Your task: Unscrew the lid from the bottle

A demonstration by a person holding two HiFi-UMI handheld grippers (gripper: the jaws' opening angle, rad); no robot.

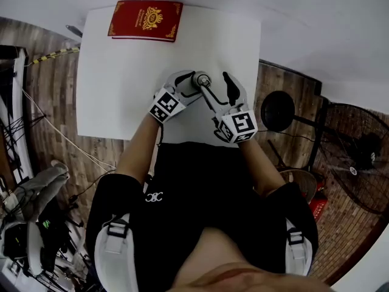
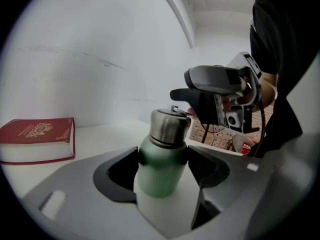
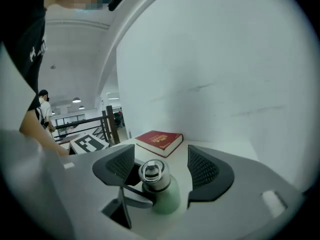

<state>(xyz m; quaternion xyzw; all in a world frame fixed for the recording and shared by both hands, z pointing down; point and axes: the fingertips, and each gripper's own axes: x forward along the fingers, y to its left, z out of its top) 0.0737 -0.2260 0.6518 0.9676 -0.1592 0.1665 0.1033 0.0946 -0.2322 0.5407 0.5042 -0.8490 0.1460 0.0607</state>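
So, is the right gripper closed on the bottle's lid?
No, the right gripper has its jaws wide apart, with the lid between them.

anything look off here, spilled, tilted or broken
Nothing stands out. The bottle is upright with its lid on, no spill shows on the table, and the book lies flat at the far edge.

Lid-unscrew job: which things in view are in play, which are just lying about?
In play: green bottle, its steel lid, left gripper shut on the bottle, right gripper open around the lid.
Lying about: red book, fan.
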